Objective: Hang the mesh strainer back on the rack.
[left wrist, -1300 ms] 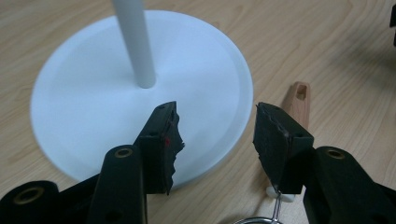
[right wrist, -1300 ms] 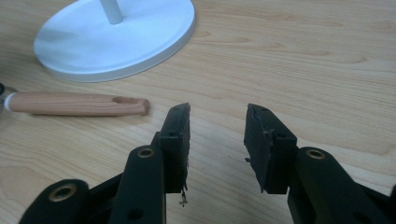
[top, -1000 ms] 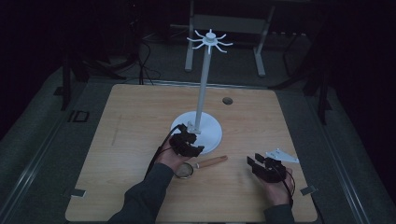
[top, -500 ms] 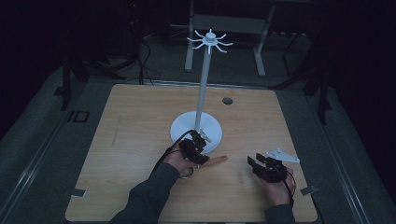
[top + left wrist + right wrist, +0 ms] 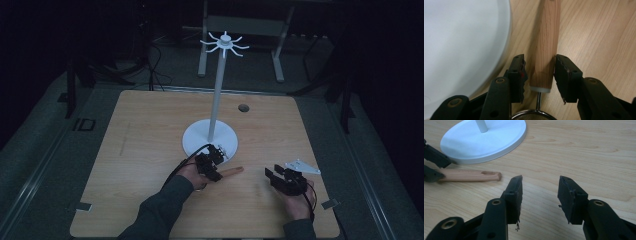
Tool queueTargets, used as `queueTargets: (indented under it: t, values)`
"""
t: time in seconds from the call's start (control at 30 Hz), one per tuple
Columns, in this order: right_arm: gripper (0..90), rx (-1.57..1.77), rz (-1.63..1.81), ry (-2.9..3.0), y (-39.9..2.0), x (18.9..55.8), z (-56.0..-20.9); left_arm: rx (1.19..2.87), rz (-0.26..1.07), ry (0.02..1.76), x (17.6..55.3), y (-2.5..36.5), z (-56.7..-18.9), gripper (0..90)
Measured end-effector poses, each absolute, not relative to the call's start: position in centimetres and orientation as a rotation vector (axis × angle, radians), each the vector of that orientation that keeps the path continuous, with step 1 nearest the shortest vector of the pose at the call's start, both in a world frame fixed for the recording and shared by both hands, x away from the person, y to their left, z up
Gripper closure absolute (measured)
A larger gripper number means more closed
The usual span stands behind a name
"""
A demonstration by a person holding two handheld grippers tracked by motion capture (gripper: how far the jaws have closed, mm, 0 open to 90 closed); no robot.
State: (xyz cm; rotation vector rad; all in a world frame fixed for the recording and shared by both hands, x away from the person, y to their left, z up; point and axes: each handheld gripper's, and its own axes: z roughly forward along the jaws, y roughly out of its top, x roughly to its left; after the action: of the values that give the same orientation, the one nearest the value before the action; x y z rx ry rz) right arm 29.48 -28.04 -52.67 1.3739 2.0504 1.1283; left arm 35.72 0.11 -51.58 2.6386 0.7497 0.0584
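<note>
A: Broadly, the wooden table (image 5: 150,150) carries a white stand, its round base (image 5: 200,142) near the middle and its pole (image 5: 216,100) rising to a crown of hooks (image 5: 225,44). Where are the arms?

B: Both forearms come in from the near edge. The left sleeve (image 5: 160,210) angles up and to the right, so the left gripper (image 5: 212,162) sits right at the near rim of the base. The right hand (image 5: 295,202) rests low on the table at the right, with the right gripper (image 5: 280,177) pointing toward the left one, well apart from it.

A: And the jaws?

B: In the left gripper view the jaws straddle the wooden handle (image 5: 546,45) of a small strainer; the right pad touches the wood and the left pad (image 5: 520,75) stands a little off it, so they are not yet clamped. The handle lies flat on the table just beside the base (image 5: 461,37), and the mesh rim (image 5: 534,116) peeks in at the bottom. The right gripper (image 5: 540,187) is spread apart over bare wood, holding nothing.

A: What differs from a second ago?

B: The left gripper has moved from the strainer's ring end toward the handle, closer to the base. The right hand has stayed put, and the strainer lies about where it did.
</note>
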Motion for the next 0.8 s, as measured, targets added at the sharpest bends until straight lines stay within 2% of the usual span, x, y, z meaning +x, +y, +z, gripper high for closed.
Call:
queueTargets:
  t: [0.3, 0.8]
  values:
    - [54.5, 1.375, 1.123, 2.057, -27.8, 29.6, -52.9, 2.663, 0.029, 0.781, 35.9, 1.1, -51.6, 68.1]
    - [54.5, 1.377, 1.12, 2.06, -27.9, 29.6, -53.0, 2.698, -0.018, 0.82, 36.1, 1.2, -52.3, 67.5]
